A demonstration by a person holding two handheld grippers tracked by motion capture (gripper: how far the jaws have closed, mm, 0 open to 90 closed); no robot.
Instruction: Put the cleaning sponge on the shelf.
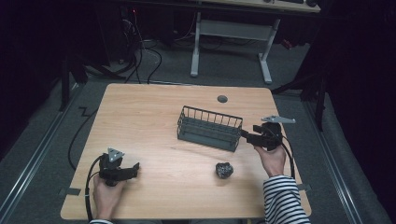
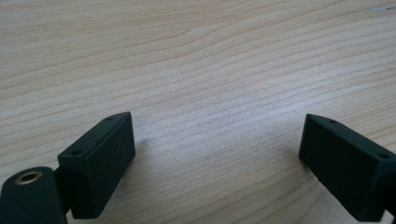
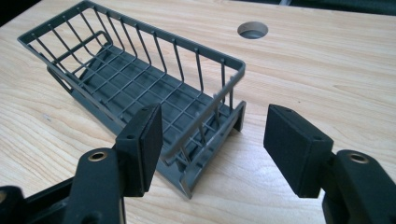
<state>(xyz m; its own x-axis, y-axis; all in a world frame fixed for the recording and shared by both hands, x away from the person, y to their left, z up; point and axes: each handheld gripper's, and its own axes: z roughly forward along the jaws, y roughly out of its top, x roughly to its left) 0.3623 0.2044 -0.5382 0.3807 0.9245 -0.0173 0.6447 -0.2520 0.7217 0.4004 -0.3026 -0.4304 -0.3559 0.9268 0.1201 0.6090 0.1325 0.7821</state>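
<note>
Nearest the person, the left gripper [image 1: 133,169] rests low over the front-left part of the wooden table [image 1: 140,116], held in the left hand [image 1: 106,195]; in the left gripper view its two black jaws stand wide apart with bare wood grain between them and nothing held. Slightly farther in and to the right, a small dark crumpled object [image 1: 224,170] lies on the table top, well apart from both grippers and outside the basket; what it is made of cannot be told. Beyond it, the right gripper [image 1: 244,135], held in the right hand [image 1: 272,157] with a striped sleeve [image 1: 285,200] behind it, points at the near right end of the grey wire basket [image 1: 209,127]. In the right gripper view its jaws are spread, one on each side of the basket's end wall [image 3: 205,116], and not closed on it; whether either pad touches the wire cannot be told. The basket stands upright and holds nothing. Farther still, a round cable hole [image 1: 222,99] marks the table's far edge. As a judgement, the work is at its opening stage: the basket is about to be gripped, perhaps to be steadied or shifted, the dark object is untouched, and any loading of it into the basket remains to be done.
</note>
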